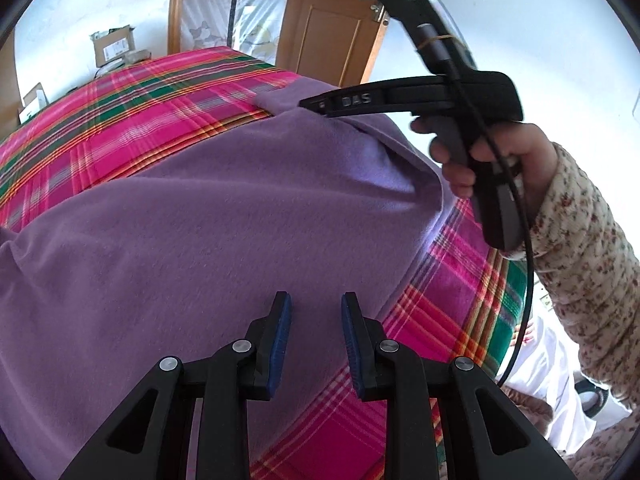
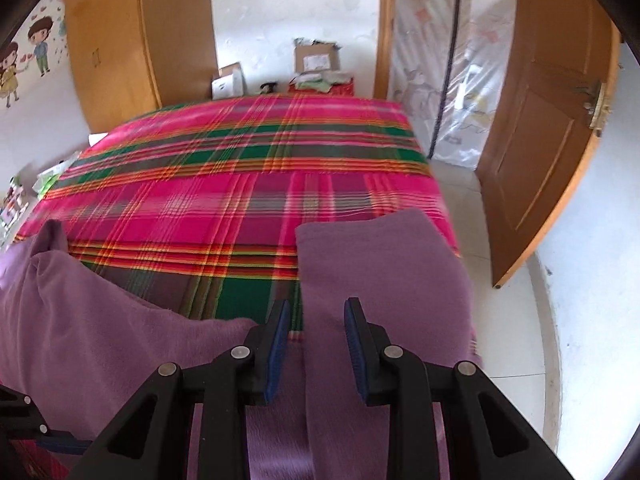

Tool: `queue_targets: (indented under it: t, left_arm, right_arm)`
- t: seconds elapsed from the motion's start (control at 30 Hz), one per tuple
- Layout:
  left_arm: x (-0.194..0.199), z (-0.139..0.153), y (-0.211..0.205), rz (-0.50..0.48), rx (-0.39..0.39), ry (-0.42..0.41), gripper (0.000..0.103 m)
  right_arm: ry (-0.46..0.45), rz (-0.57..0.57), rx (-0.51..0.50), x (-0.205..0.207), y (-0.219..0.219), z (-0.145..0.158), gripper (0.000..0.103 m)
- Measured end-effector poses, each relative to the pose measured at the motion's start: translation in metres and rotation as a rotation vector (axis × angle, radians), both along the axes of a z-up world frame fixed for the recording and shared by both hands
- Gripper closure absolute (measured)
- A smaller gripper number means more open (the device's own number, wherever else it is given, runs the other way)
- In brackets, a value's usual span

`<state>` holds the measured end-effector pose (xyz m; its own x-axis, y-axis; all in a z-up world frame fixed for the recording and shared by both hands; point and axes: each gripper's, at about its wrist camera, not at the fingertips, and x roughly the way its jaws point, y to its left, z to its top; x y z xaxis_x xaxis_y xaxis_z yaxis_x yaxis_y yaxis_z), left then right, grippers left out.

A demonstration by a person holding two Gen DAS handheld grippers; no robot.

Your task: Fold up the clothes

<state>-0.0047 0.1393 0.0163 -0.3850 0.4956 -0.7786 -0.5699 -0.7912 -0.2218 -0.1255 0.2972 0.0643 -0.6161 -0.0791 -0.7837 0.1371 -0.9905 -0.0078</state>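
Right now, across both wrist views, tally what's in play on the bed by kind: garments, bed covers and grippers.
Purple garment: 1
Plaid bed cover: 1
Grippers: 2, the left gripper and the right gripper, neither with cloth between its pads
Total: 4

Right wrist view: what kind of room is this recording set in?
Most likely a home bedroom: a bed under a plaid cover fills the floor, a wooden wardrobe stands by the wall, and cartoon stickers decorate it. A wooden door stands open.
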Motion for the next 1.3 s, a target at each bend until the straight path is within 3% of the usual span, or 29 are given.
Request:
queue_targets:
  t: [0.4, 0.6, 0.73, 0.77, 0.9, 1.3]
  left_arm:
    - [-0.007, 0.001, 0.015, -0.002, -0.004, 0.007, 0.076]
    - [-0.009, 0.002, 0.019, -0.003, -0.003, 0.004, 0.076]
    - [-0.01, 0.002, 0.021, 0.001, -0.004, -0.001, 0.076]
    - [-0.01, 0.002, 0.021, 0.002, -0.007, 0.0, 0.076]
    - [-0.009, 0.002, 0.024, 0.003, -0.029, 0.014, 0.076]
    - [-0.006, 0.002, 0.027, 0.014, -0.054, 0.028, 0.076]
  right_arm:
    - [-0.058, 0.029, 0.085, -0.027, -0.014, -0.013, 0.074]
    - [-0.076, 0.012, 0.069, -0.038, -0.012, -0.011, 0.075]
    - [-0.074, -0.008, 0.077, -0.043, -0.009, -0.011, 0.088]
    - [-0.073, -0.013, 0.079, -0.043, -0.008, -0.011, 0.099]
    - [-0.051, -0.052, 0.053, -0.039, 0.002, -0.009, 0.099]
    - [0.12, -0.214, -0.082, 0.011, 0.068, 0.039, 0.099]
